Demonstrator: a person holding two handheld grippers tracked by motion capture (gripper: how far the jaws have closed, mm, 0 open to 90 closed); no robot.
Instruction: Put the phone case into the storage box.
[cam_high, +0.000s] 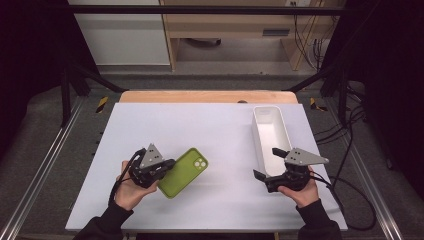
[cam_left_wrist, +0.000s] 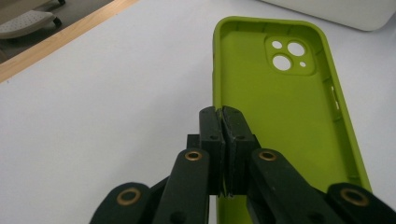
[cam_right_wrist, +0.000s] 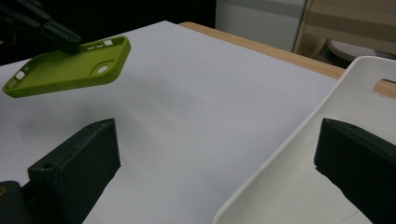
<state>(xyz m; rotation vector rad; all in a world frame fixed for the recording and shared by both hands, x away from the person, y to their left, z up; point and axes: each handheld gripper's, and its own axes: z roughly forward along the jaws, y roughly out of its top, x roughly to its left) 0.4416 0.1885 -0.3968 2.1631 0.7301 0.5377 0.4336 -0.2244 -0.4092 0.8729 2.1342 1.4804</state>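
A lime-green phone case hangs a little above the white table, its hollow side up and its camera cutout at the far end. My left gripper is shut on its long left wall, and in the left gripper view the jaws pinch that thin wall of the case. My right gripper stands wide open at the near end of a white tray. In the right gripper view the tray's near corner lies between the jaws. The case floats at the far left.
The long white tray lies empty at the table's right side, running away from me. A wooden strip edges the far side of the white table top. Black frame posts and cables stand around the table.
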